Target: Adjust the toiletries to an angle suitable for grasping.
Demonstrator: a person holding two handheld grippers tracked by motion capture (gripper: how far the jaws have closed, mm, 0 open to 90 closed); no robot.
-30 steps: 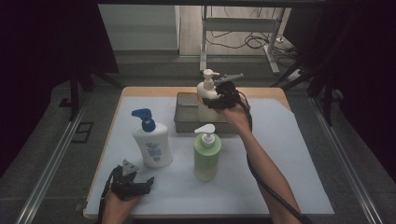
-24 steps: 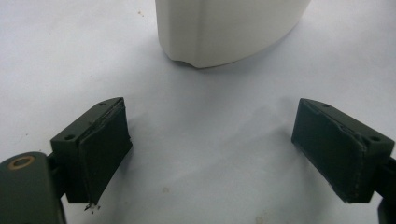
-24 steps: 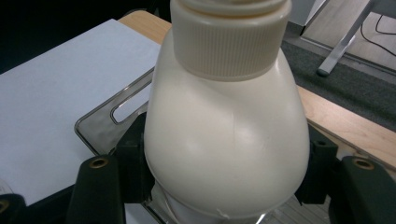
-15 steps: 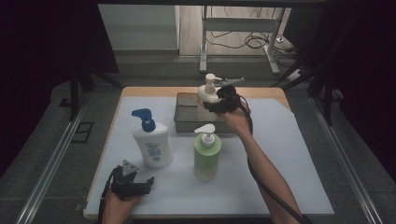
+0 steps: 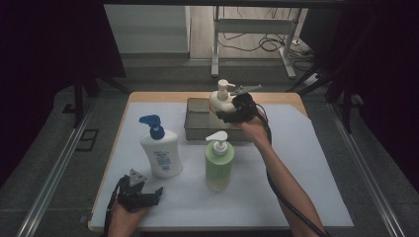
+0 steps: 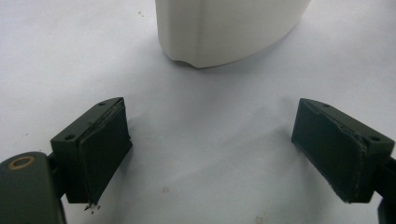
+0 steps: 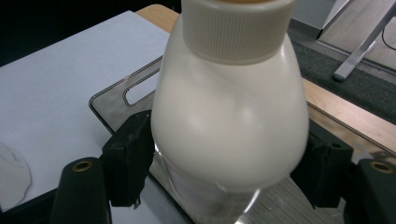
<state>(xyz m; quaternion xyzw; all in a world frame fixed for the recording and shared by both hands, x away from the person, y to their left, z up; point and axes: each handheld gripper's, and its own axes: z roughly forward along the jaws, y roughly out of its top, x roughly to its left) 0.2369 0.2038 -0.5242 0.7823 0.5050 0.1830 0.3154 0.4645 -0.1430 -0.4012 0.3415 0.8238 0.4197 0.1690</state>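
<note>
A cream pump bottle stands in the metal tray at the back of the table. My right gripper reaches it from the right, one jaw on each side of its body. In the right gripper view the bottle sits between the pads, which lie just at its sides. These jaws have just been opening, with the bottle still between them. My left gripper rests open at the front left. It points at the base of the white bottle and has nothing between its pads.
A white bottle with a blue pump and a green pump bottle stand upright in front of the tray on the white mat. Dark floor and a desk frame lie beyond the table's far edge.
The right gripper and the cream bottle have sunk slightly into the tray. The left gripper has stayed still.
</note>
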